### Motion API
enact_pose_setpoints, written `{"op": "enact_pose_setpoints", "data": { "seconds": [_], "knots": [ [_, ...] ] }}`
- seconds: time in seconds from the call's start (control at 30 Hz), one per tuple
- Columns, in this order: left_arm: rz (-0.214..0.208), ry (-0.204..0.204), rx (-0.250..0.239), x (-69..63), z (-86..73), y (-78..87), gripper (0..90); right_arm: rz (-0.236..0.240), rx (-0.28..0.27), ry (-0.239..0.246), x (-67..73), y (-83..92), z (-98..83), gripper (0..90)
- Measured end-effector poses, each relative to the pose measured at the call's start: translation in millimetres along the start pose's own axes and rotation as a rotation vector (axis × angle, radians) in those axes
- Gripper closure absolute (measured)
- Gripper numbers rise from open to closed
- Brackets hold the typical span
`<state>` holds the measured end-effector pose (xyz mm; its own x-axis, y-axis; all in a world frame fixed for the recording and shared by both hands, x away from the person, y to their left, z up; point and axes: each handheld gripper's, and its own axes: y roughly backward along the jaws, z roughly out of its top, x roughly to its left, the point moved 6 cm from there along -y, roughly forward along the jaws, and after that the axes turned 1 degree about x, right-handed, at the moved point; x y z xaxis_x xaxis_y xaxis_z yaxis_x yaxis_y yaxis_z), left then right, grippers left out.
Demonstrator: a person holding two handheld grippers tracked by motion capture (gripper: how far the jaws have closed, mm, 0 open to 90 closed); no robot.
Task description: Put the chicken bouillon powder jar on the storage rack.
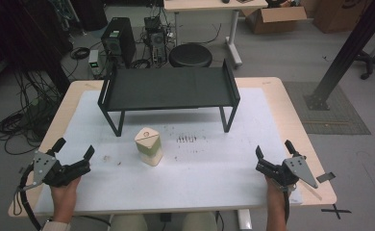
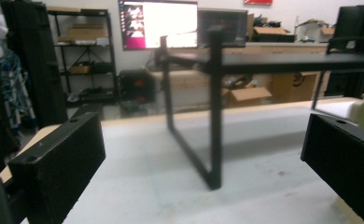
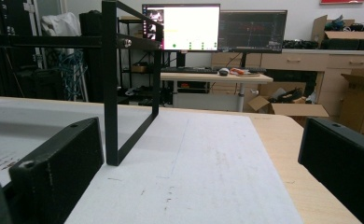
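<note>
Your left gripper (image 1: 74, 152) and right gripper (image 1: 273, 147) rest with jaws released; the carton (image 1: 148, 146) looks light, crushable, so grip its flat sides.

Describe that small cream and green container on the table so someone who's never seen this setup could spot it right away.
Start at the black metal shelf rack standing at the far side of the white mat. Just in front of its left front leg stands the small container, alone on the mat. It is cream on top with a pale green band, rounded-triangular, the only light-coloured upright thing there.
</note>
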<state>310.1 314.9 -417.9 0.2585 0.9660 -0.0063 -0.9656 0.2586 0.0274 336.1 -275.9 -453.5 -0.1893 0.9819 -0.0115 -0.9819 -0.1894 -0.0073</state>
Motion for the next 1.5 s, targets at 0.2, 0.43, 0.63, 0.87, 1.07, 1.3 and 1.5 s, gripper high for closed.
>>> {"op": "enact_pose_setpoints", "data": {
  "seconds": [0.2,0.43,0.63,0.87,1.07,1.3,1.5],
  "knots": [
    [-0.059,0.028,0.001,-24.7,14.1,-2.0,0.2,0.000,0.000,0.002,0.1,0.0,0.0,0.0],
    [-0.105,0.043,-0.002,-52.8,21.4,-4.3,0.2,0.000,0.008,0.003,0.0,-0.8,-0.2,0.0],
    [-0.130,0.062,-0.002,-76.7,18.6,-6.6,0.2,0.000,0.007,0.003,0.2,-0.6,-0.2,0.0],
    [-0.158,0.053,0.013,-100.4,15.3,-13.3,0.2,0.000,0.008,0.006,0.5,-0.8,-0.3,0.0],
    [-0.180,0.059,0.042,-120.0,6.1,-23.0,0.2,0.000,0.009,0.006,0.4,-0.8,-0.3,0.0],
    [-0.181,0.032,0.106,-135.9,-6.6,-35.9,0.2,0.001,0.008,0.005,0.4,-0.7,-0.3,0.0],
    [-0.171,0.008,0.139,-140.8,-13.4,-42.1,0.2,0.001,0.007,0.005,0.3,-0.7,-0.3,0.0]
  ]
}}
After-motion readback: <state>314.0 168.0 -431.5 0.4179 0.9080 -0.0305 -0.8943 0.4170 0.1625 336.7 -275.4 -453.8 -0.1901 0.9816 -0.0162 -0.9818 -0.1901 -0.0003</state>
